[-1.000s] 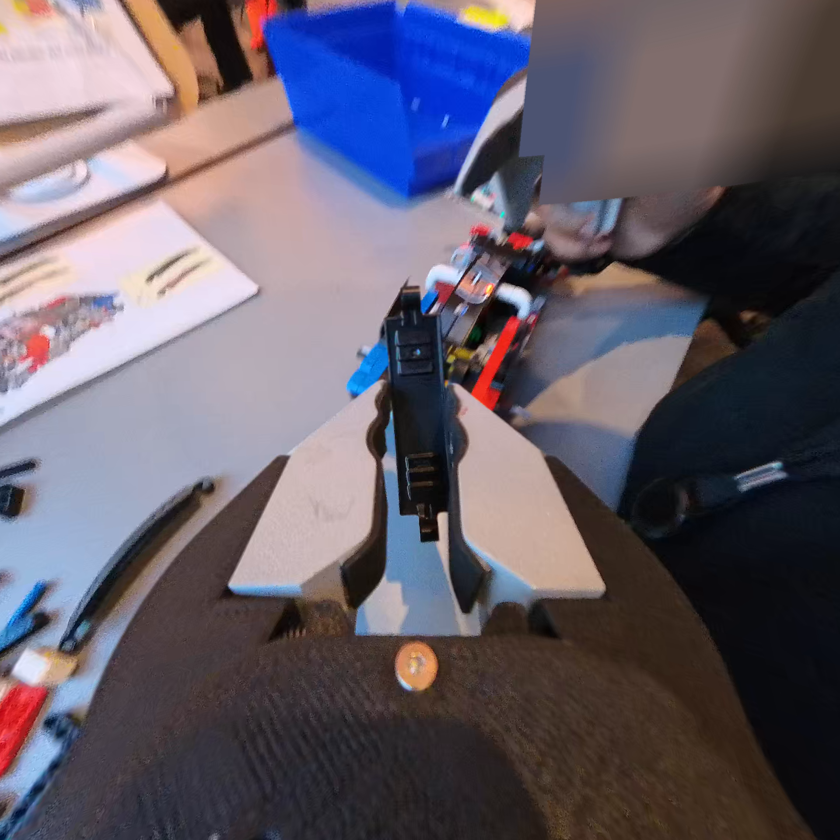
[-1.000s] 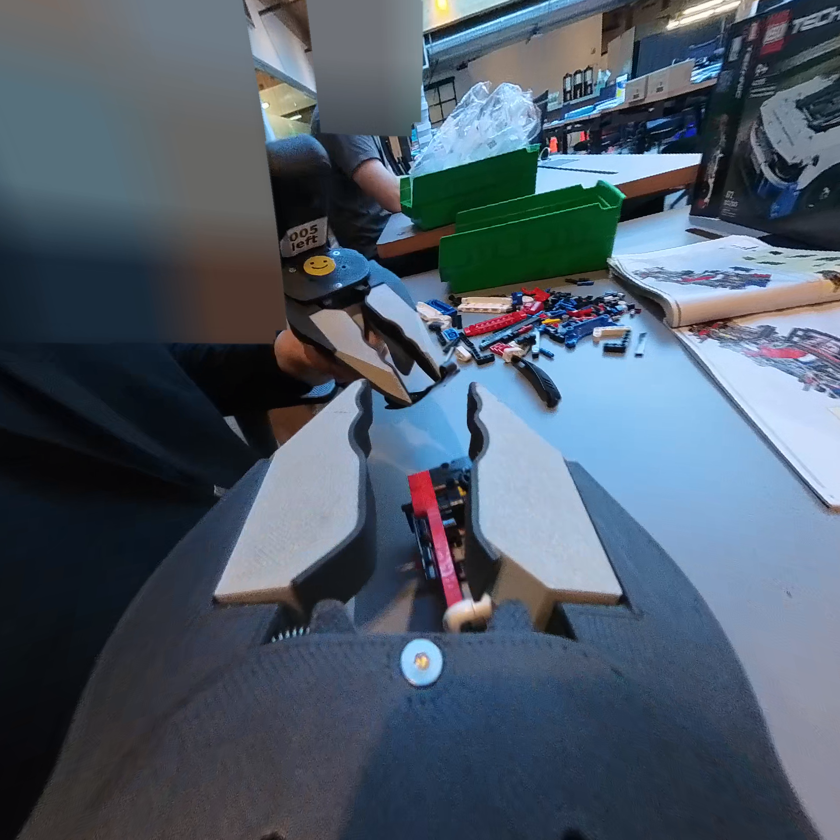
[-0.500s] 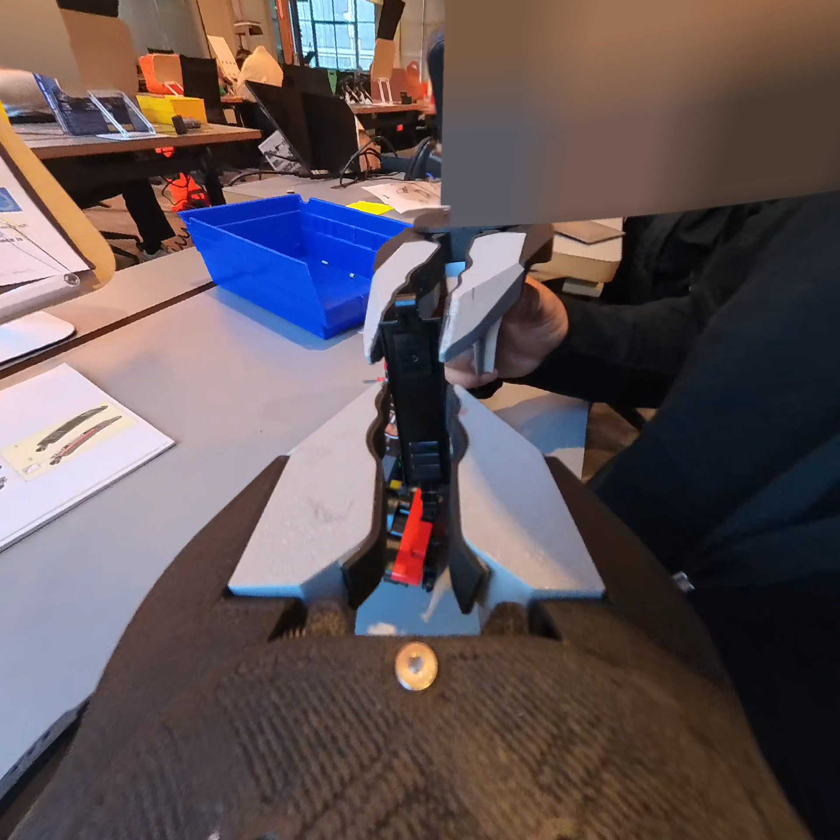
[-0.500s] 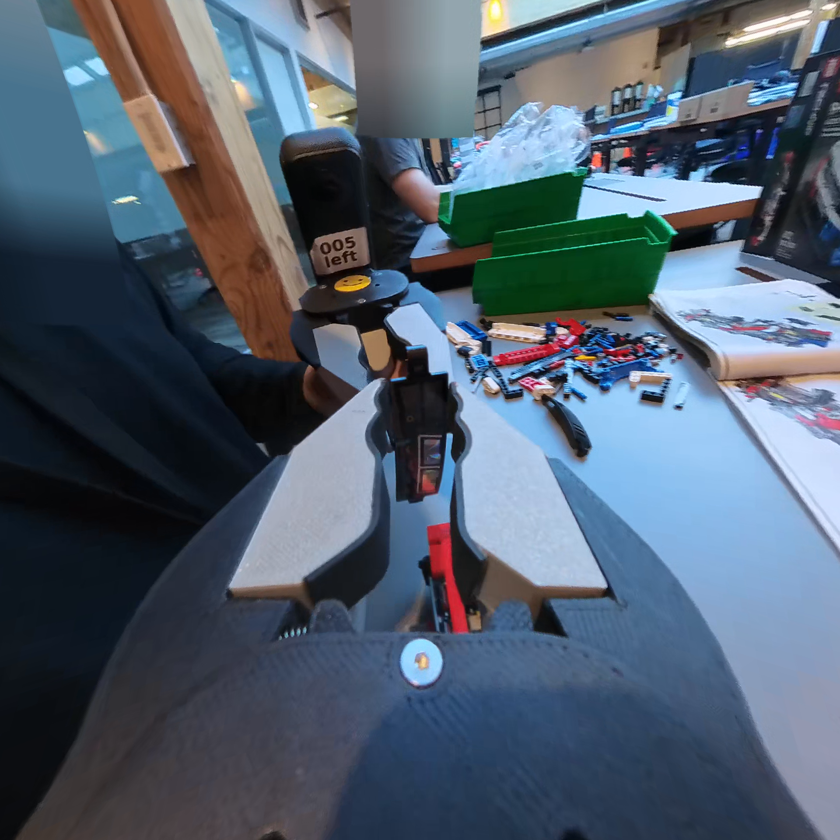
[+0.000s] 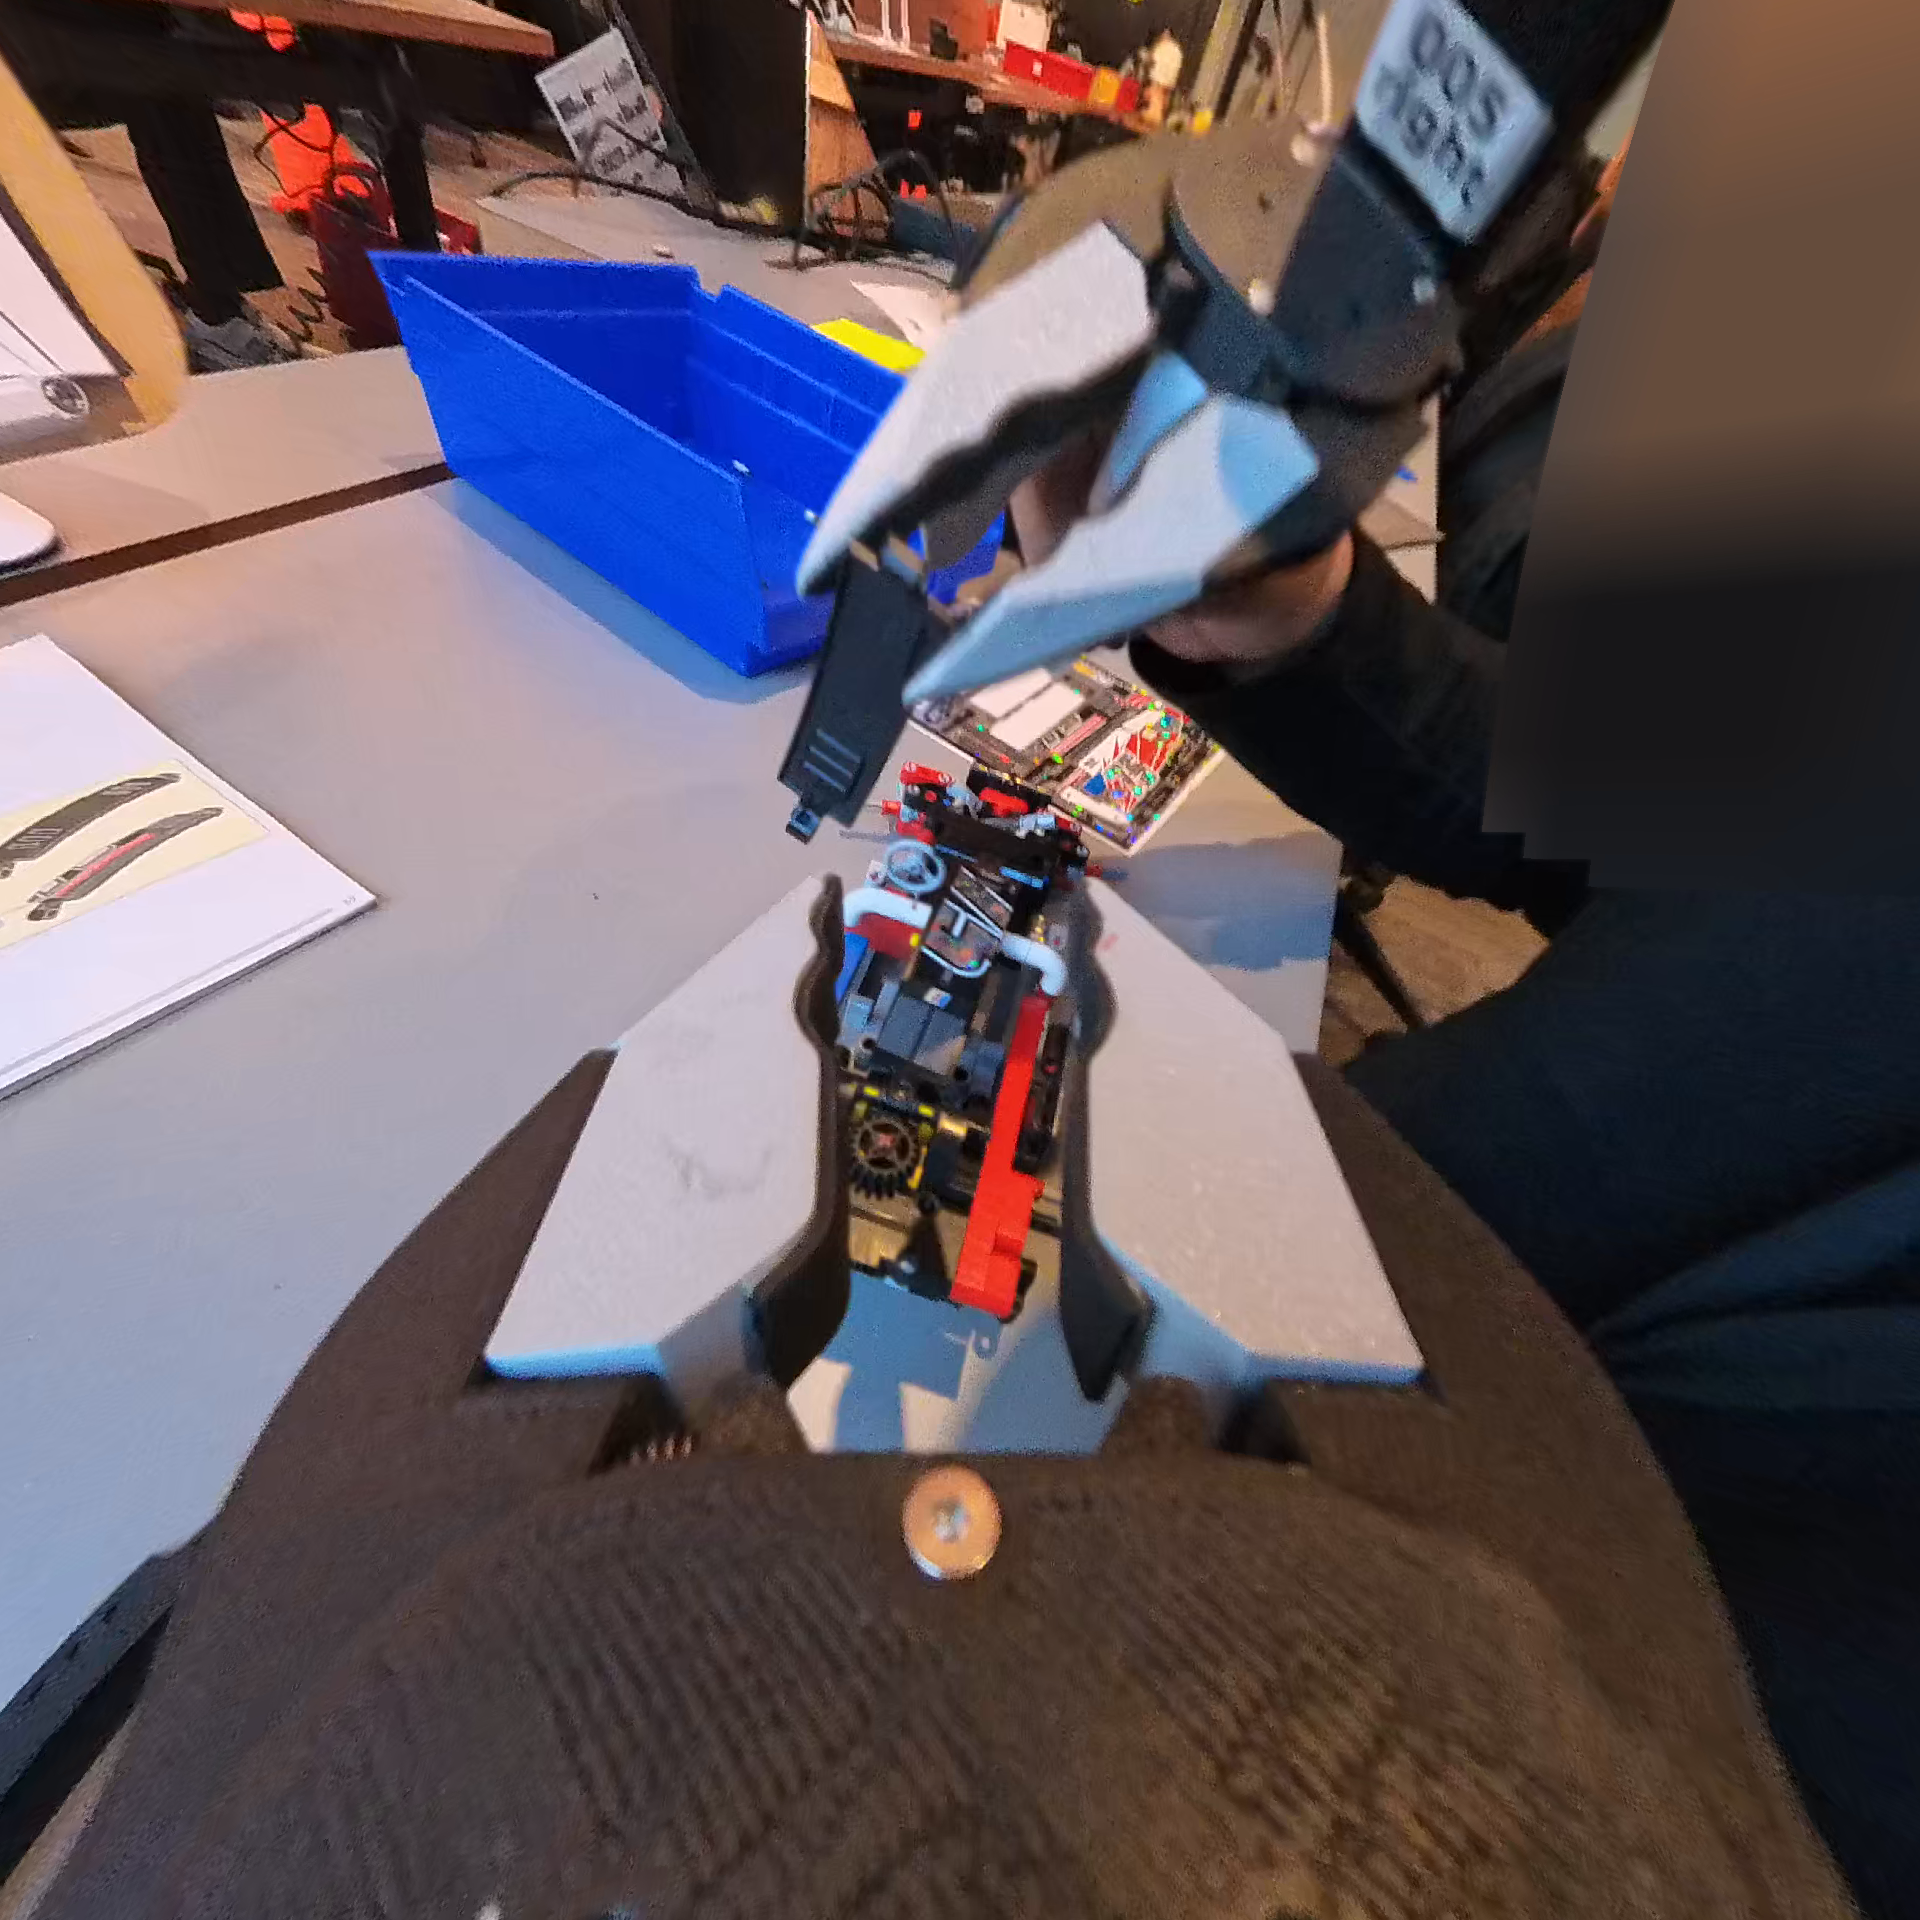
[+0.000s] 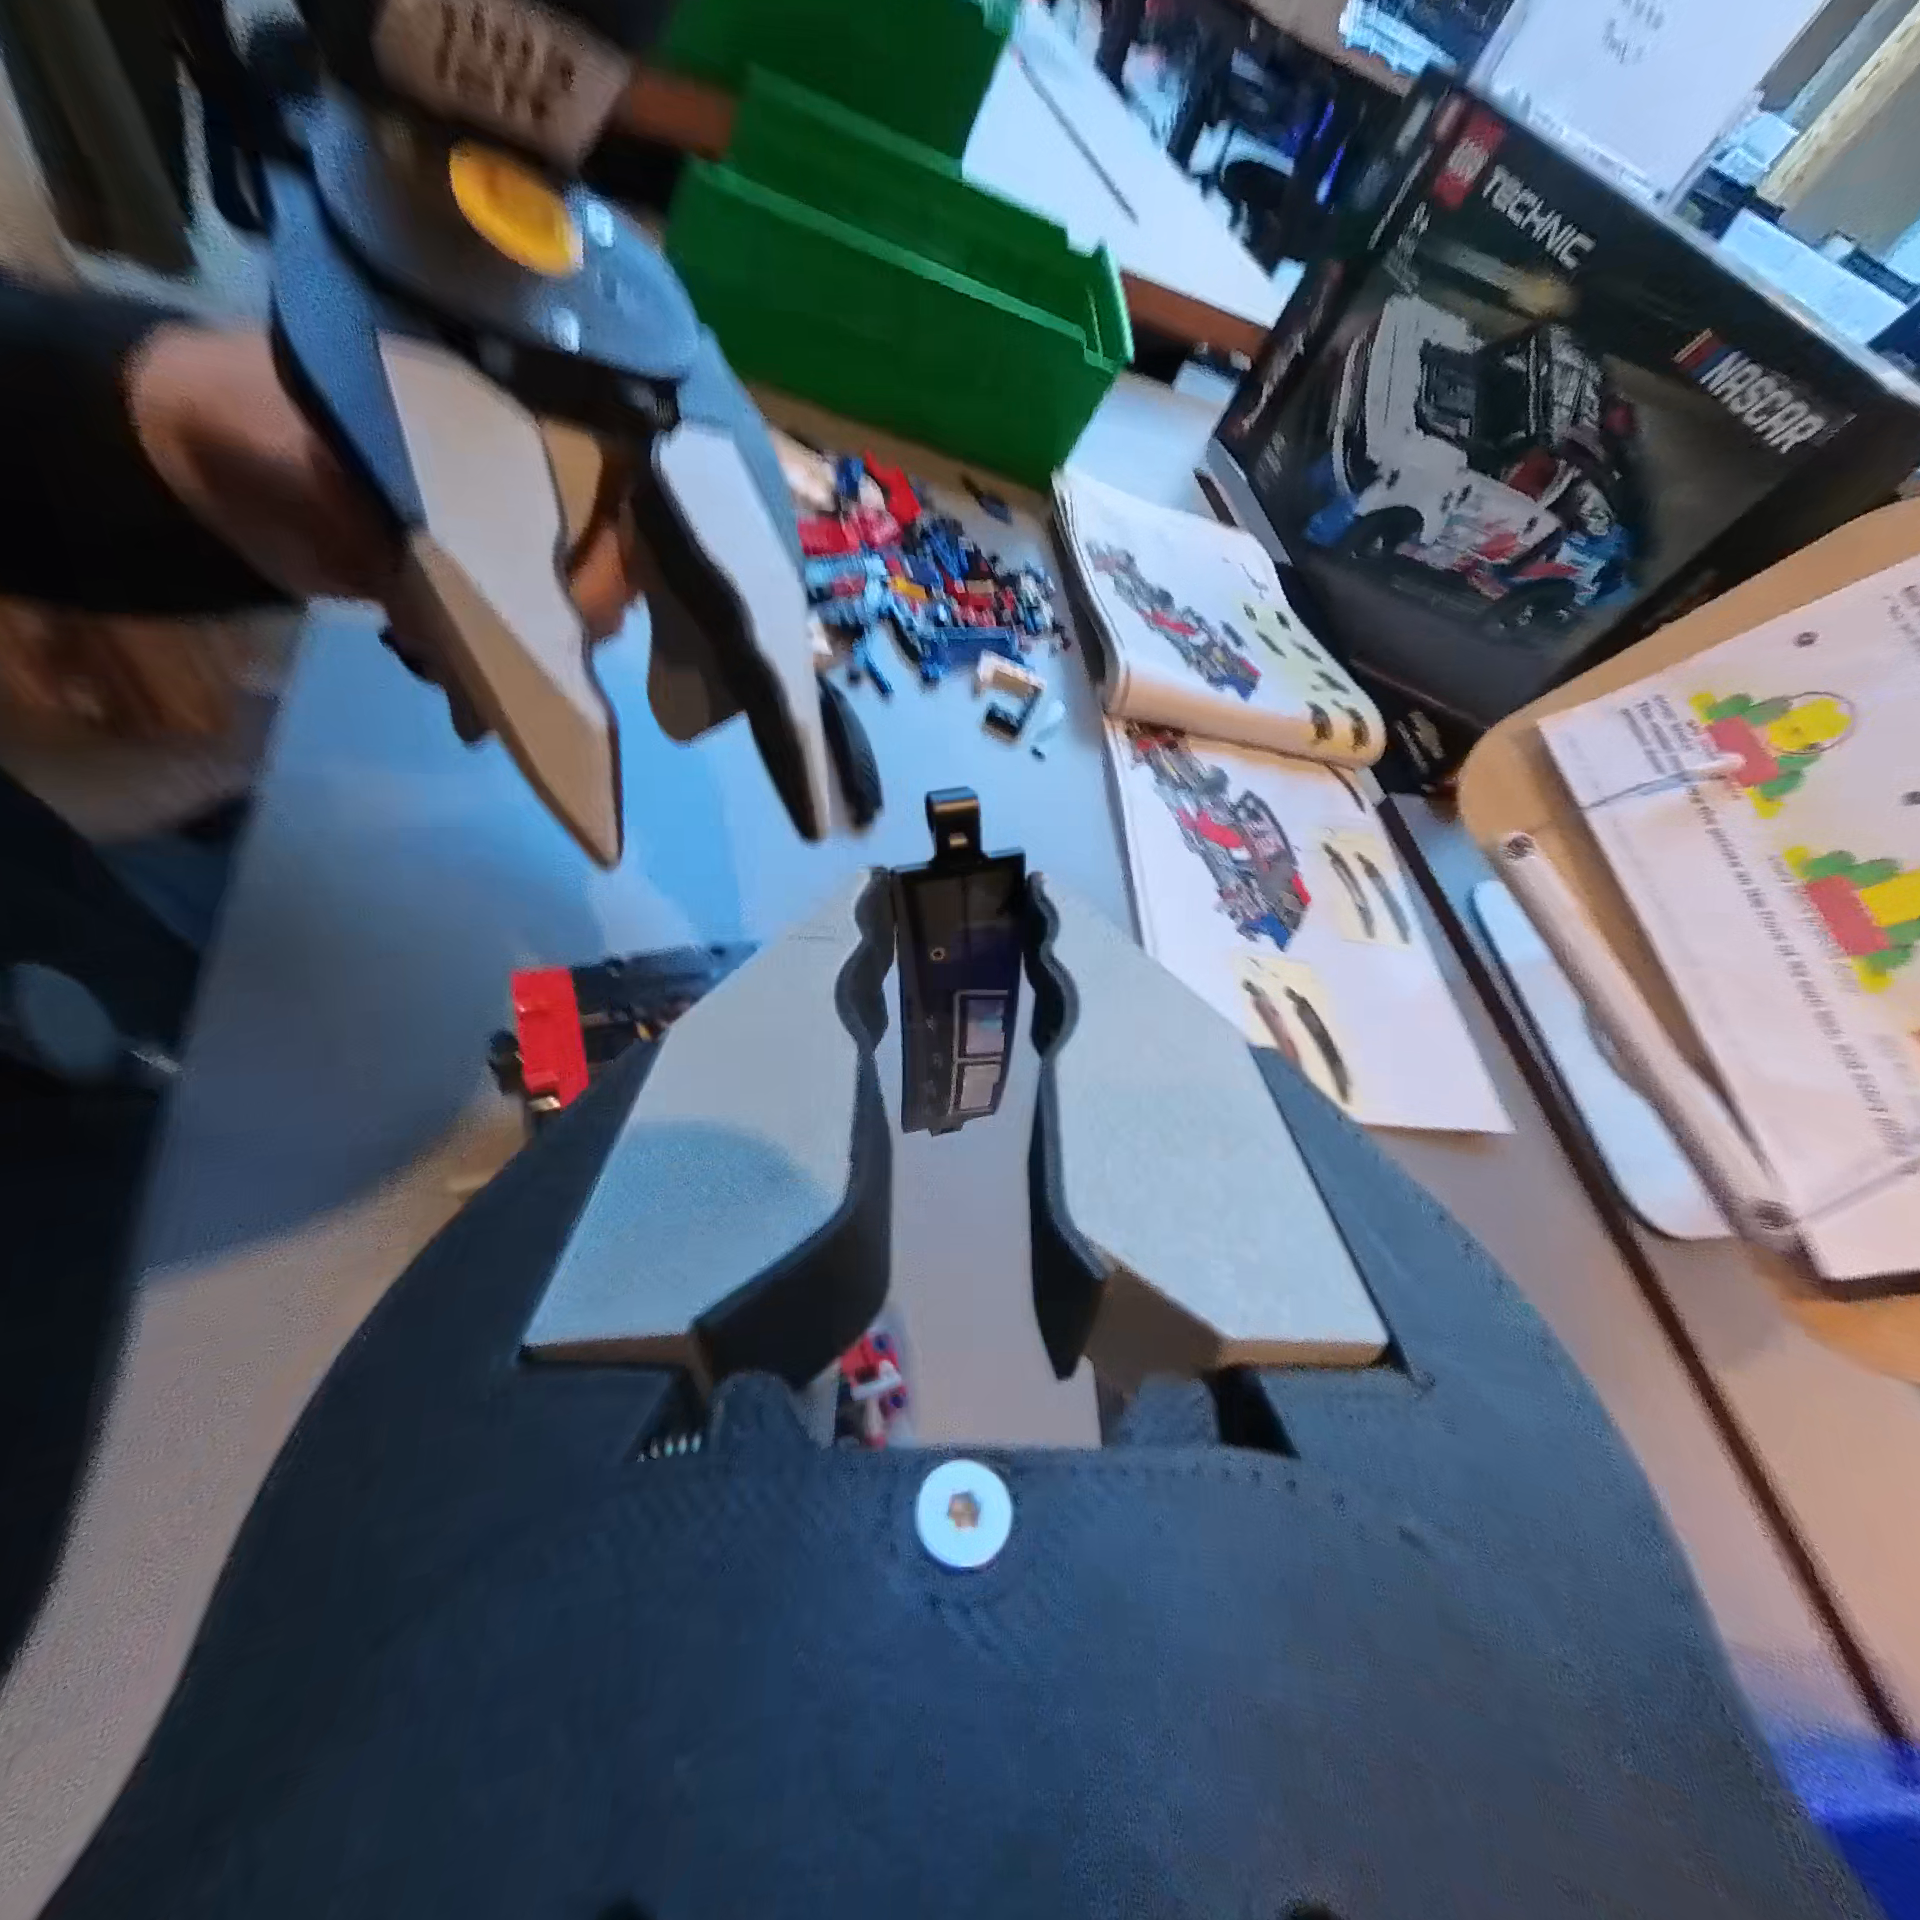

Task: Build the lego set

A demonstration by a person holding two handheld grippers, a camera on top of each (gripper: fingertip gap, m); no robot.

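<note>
Black panel [image 6: 961,997]: a long flat black lego piece, pinched near its upper end between the fingers of my right gripper [image 6: 951,925]; its small clip end sticks out past my fingertips toward 12 o'clock in the right wrist view.
Right gripper state: closed on the panel, both pads pressing its long edges.
Left gripper [image 5: 951,997] state: fingers spread apart, gripping nothing; whether their inner faces touch the model I cannot tell.
Model [image 5: 951,1049]: the part-built black, red and grey lego chassis lies on the grey table [image 5: 499,810], between my left fingers in the left wrist view, long axis running 6 to 12 o'clock.
Key relation: in the left wrist view the panel [image 5: 857,717] hangs from my right gripper [image 5: 883,613] just above the far end of the model, at about 11 o'clock from my left fingertips, near but apart from it.
Panel axis: steeply tilted, clip end lowest, pointing down toward 7 o'clock at the model's far end.
Nearer hand: the right, since it carries the piece; the left sits ready to steady the chassis.
Next move, my judgement: lower the clip end to its seat on the far end and align the panel's length with the chassis.
Risk: the model may slide unless the left fingers close on it.
Around: blue bin [image 5: 623,436] at 11 o'clock, instruction booklet [image 6: 1288,914] at 2 o'clock, loose pieces [image 6: 925,592] beyond.
</note>
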